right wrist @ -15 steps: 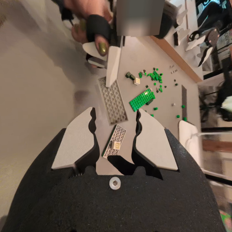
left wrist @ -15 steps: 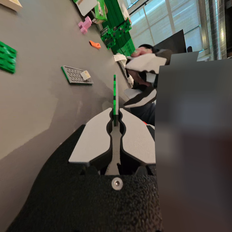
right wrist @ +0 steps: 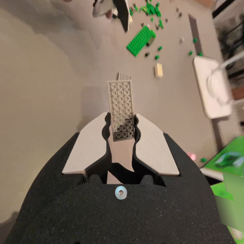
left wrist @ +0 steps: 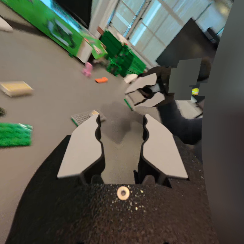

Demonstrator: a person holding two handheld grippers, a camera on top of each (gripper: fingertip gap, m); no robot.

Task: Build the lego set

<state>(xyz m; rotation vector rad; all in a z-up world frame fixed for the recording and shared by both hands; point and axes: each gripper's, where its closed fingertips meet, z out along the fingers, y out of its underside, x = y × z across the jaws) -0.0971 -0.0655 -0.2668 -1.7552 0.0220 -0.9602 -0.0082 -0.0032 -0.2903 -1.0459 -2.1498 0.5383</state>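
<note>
L claw is spread wide w/ nothing between its fingers, only bare grey worktop under it. Just beside its left finger lies a grey studded plate w/ green edge, carrying a small tan tile; a green baseplate sits farther left, a pink piece and an orange piece farther in, toward the green boxes. R claw pinches a grey plate, underside showing, both pads against its long edges, held up off the worktop. Loose green bricks are scattered beyond it.
</note>
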